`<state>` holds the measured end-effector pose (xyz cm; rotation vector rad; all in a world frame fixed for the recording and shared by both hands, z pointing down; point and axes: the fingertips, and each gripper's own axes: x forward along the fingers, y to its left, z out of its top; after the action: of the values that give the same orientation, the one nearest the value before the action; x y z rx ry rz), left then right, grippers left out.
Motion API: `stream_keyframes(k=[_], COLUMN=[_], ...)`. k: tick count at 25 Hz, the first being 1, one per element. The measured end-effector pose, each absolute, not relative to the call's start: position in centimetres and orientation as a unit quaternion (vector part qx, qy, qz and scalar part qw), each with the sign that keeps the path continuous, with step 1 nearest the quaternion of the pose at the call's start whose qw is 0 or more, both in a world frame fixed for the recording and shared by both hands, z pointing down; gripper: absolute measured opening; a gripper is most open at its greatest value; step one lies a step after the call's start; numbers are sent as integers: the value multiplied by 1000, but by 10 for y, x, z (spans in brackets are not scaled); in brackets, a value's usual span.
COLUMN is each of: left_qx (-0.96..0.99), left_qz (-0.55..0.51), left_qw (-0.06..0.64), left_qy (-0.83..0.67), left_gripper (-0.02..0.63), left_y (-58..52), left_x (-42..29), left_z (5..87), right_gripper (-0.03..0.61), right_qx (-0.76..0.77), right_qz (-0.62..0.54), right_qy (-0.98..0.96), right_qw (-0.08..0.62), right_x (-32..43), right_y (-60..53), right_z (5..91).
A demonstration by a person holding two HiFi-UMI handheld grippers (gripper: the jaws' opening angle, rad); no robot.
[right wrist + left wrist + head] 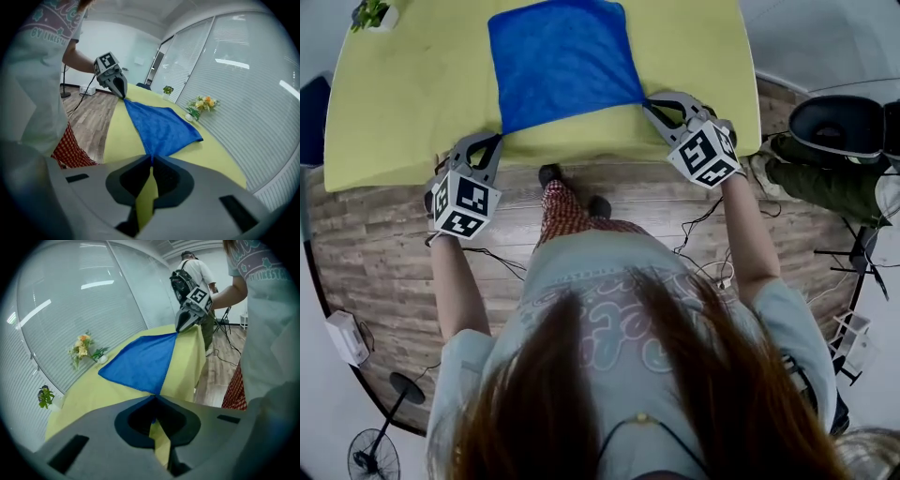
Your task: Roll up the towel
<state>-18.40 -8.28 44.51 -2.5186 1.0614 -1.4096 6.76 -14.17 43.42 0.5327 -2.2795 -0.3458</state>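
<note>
A blue towel point(562, 61) lies flat on the table's yellow-green cloth point(412, 103), its near edge toward me. My left gripper point(500, 136) sits at the towel's near left corner, and in the left gripper view the jaws point(153, 397) are shut with the blue corner point(140, 362) pinched at their tips. My right gripper point(647, 101) is at the near right corner. The right gripper view shows its jaws point(152, 157) shut on that corner of the towel point(161, 129). Each gripper shows in the other's view, the right gripper point(178, 329) and the left gripper point(124, 96), both with tips down on a towel corner.
A small potted plant point(370, 14) stands at the table's far left corner and a flower vase point(201, 105) near its far edge. The table's near edge runs just behind the grippers. A black chair point(844, 127), cables and a fan point(373, 457) are on the wooden floor.
</note>
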Motion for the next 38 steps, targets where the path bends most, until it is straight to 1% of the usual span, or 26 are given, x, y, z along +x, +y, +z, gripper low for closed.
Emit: stream_keyframes(k=[3, 6, 8, 10, 13, 15, 17, 18, 19, 21, 22, 28, 34, 38], left_qx=[-824, -829, -825, -817, -817, -816, -813, -814, -817, -823, -825, -835, -847, -846], left_qz=[-443, -432, -428, -429, -441, -454, -466, -469, -469, -466, -465, -435, -414, -421], left_qw=[18, 15, 34, 58, 64, 61, 54, 45, 33, 16, 15, 25, 16, 9], left_qy=[352, 355, 368, 381, 366, 351, 344, 340, 335, 324, 321, 336, 334, 327], left_gripper=[12, 11, 12, 16, 77, 84, 71, 33, 20, 15, 14, 12, 12, 12], left_y=[-77, -68, -68, -73, -77, -79, -81, -82, -82, -81, -79, -62, -38, -40], left_x=[-183, -177, -175, -175, -170, -167, -168, -169, -170, -170, -169, -166, -162, -164], left_z=[442, 440, 436, 433, 437, 442, 447, 449, 450, 450, 448, 431, 421, 418], right_gripper=[23, 32, 70, 81, 81, 80, 71, 62, 45, 17, 15, 12, 12, 14], right_qx=[211, 220, 222, 215, 209, 205, 198, 195, 193, 193, 195, 209, 199, 205], right_qz=[-144, -144, -155, -166, -171, -166, -162, -163, -165, -166, -166, -166, -173, -155], right_qy=[-886, -888, -888, -885, -883, -886, -885, -883, -882, -881, -882, -891, -892, -899], right_qw=[387, 377, 373, 378, 383, 382, 389, 394, 398, 399, 395, 367, 367, 355], right_x=[73, 75, 75, 75, 75, 75, 75, 75, 75, 76, 76, 83, 86, 85], right_y=[-135, -128, -127, -127, -126, -126, -127, -128, -129, -131, -130, -118, -94, -101], right_z=[440, 439, 438, 440, 440, 440, 442, 444, 445, 444, 443, 433, 429, 423])
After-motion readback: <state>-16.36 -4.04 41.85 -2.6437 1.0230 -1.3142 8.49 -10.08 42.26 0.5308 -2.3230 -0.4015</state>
